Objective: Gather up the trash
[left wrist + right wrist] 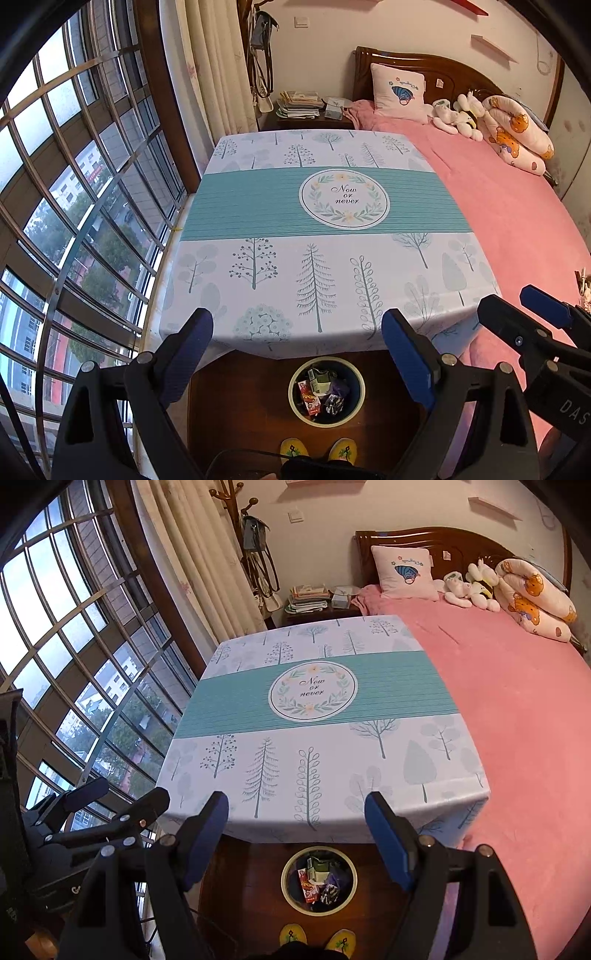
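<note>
Both grippers hang side by side above the near edge of the table [258,280], and neither holds or touches anything. The left gripper [297,354] has its jaws spread wide, the blue pads well apart with only air between them. The right gripper [297,834] is the same, jaws wide and nothing pinched; in the left wrist view it shows at the right edge, also parted. Below and between the jaws in both views, a round trash bin [295,406] stands on the dark wooden floor [236,398] just in front of the table, near the person's yellow slippers [317,451]. The trash [320,392], a mix of crumpled wrappers and small cartons, lies inside the bin. The tree-print tablecloth [369,701] covers the table, with a pink bed [517,701] alongside on the right.
</note>
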The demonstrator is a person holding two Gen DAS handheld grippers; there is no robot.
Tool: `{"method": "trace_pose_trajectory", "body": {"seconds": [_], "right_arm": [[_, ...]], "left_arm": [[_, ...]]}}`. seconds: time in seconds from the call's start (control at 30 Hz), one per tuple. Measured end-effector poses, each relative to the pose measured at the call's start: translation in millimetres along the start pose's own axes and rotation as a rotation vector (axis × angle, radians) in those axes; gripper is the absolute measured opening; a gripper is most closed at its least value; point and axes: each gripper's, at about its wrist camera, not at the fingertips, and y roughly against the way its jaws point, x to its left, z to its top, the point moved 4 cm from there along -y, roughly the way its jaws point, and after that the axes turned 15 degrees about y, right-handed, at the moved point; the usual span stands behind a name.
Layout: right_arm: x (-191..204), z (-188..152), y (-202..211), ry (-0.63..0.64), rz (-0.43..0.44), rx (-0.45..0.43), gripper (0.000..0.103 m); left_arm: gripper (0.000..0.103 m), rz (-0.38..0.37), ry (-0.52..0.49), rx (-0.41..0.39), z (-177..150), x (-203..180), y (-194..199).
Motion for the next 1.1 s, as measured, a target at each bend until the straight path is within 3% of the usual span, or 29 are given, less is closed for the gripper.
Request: {"method": "trace_pose_trajectory", "body": {"seconds": [1.1], "right_arm": [[6.8, -4.2, 8.9, 0.003, -0.006, -0.013, 0.077]], "left_arm": [[0.091, 0.002, 0.000, 0.001, -5.9, 1.9, 5.1]]}}
